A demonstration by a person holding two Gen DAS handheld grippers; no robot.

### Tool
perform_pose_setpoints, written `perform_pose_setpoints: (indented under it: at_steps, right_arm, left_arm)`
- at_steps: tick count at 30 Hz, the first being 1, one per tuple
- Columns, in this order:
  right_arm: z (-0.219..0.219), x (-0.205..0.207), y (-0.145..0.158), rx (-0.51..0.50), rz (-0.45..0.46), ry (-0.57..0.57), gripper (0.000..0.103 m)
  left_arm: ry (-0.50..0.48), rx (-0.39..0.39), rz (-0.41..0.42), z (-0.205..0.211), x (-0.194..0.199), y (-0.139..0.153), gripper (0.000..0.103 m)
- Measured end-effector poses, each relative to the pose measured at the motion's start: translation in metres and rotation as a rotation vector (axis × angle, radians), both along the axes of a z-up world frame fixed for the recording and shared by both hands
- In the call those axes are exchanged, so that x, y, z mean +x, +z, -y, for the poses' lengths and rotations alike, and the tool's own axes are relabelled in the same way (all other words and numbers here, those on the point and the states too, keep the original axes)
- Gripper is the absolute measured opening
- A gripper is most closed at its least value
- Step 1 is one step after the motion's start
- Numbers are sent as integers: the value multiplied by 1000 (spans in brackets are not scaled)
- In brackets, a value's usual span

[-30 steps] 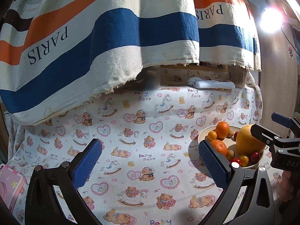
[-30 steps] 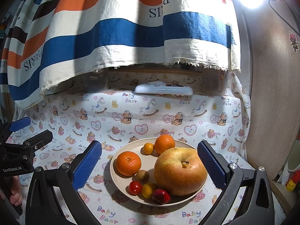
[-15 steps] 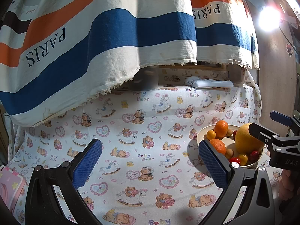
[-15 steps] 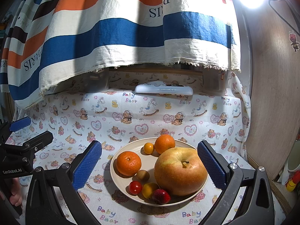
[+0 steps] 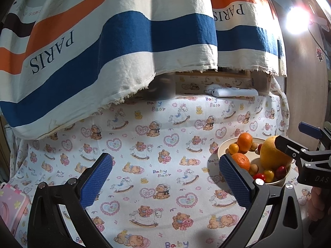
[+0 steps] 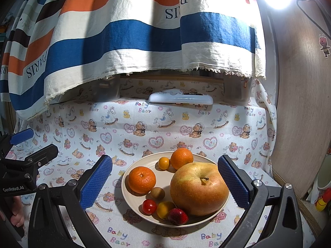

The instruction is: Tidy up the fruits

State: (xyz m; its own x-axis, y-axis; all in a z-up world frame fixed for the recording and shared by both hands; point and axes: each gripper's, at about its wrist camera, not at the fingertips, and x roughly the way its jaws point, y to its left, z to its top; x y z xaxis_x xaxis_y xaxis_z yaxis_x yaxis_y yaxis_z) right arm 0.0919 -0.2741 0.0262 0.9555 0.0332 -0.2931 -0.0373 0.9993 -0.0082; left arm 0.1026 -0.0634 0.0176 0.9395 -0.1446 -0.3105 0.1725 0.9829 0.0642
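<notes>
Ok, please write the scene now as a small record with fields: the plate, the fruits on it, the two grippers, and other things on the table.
plate: cream plate on the bear-print tablecloth
fruits on plate: large apple; two mandarins; red cherry tomato; strawberry; small yellow and brown fruits
left gripper: open, empty, over bare cloth left of the plate
right gripper: open, empty, in front of the plate
other things: white remote at the back; striped cloth hanging above

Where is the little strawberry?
In the right wrist view, the strawberry sits at the plate's front edge, just right of a small yellow fruit and below the big apple.
</notes>
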Motion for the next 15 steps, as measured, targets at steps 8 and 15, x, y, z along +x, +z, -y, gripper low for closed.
perform_pose_setpoints:
  at_steps: [8, 15]
  right_arm:
    - [0, 0, 0, 0, 0, 0, 102]
    - [0, 0, 0, 0, 0, 0, 102]
  left_arm:
    - [-2, 3, 0, 0, 0, -1, 102]
    - [-11, 5, -5, 0, 1, 0, 102]
